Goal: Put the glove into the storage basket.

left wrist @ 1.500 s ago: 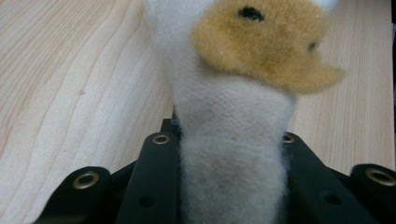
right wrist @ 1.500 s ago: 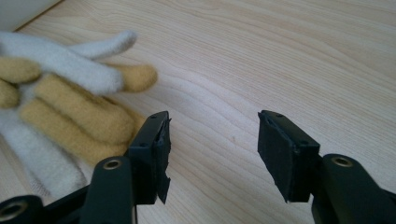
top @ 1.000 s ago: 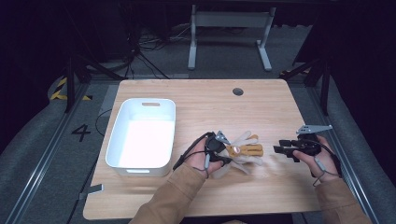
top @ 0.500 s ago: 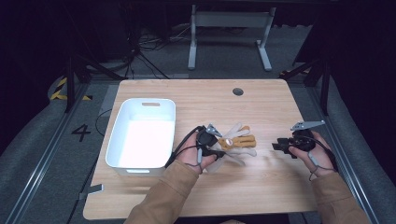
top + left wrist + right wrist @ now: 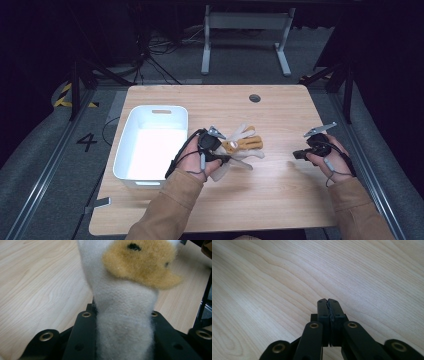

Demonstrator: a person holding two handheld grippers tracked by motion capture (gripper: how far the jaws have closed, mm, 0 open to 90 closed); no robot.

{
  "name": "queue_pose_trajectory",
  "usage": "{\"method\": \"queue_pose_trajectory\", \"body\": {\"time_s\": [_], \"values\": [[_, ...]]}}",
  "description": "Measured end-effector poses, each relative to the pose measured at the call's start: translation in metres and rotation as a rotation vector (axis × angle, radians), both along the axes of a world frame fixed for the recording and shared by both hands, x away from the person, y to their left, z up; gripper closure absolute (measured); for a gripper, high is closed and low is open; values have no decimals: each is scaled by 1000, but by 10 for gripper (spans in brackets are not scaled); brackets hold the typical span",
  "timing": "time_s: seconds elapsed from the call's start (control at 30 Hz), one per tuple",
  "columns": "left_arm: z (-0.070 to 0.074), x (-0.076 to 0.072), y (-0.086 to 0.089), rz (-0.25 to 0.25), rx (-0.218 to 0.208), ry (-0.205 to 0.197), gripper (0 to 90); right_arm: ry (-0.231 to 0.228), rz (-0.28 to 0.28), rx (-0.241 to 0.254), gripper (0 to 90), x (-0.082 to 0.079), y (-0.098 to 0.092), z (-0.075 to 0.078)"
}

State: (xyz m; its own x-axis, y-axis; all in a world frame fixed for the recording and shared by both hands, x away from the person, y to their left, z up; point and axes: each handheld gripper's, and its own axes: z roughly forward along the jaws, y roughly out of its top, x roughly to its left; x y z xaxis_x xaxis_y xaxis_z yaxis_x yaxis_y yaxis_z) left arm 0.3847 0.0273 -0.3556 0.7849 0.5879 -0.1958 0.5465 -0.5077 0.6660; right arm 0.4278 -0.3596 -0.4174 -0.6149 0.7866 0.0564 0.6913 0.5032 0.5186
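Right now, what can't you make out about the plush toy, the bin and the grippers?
- Plush toy: the high view is too small to tell what it is; the left gripper view crops it at the top edge.
- Left gripper: its jaw tips are hidden by the toy's fabric.
- White bin: glare washes out its floor.
- Right gripper: shut, tiny in the high view.

High view looks forward and down over the whole counter [image 5: 280,200] — both gripper views skim its wood, close up.

plush toy [image 5: 240,147]: 1, white and tan | white bin [image 5: 150,147]: 1 | grippers: 2, left gripper [image 5: 222,159], right gripper [image 5: 297,154] | bench [image 5: 270,190]: 1 | hands: 2
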Motion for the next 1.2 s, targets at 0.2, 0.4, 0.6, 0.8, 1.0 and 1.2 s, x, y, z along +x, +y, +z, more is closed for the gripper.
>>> {"method": "queue_pose_trajectory", "body": {"time_s": [0.2,0.4,0.6,0.8,1.0,1.2], "values": [[14,0,10,39,0,-6,739,-3,-17,-17,900,1,-4,0],[26,2,18,64,0,-11,738,1,-21,-19,900,2,-6,0],[32,9,27,103,-1,-11,738,9,-13,-19,900,2,-5,-1],[33,16,38,168,16,12,738,10,-12,-17,900,2,-6,0],[38,22,46,235,26,26,737,19,-9,-8,900,1,-6,-1],[48,29,52,291,62,39,737,36,-2,10,900,0,-10,-4]]}}
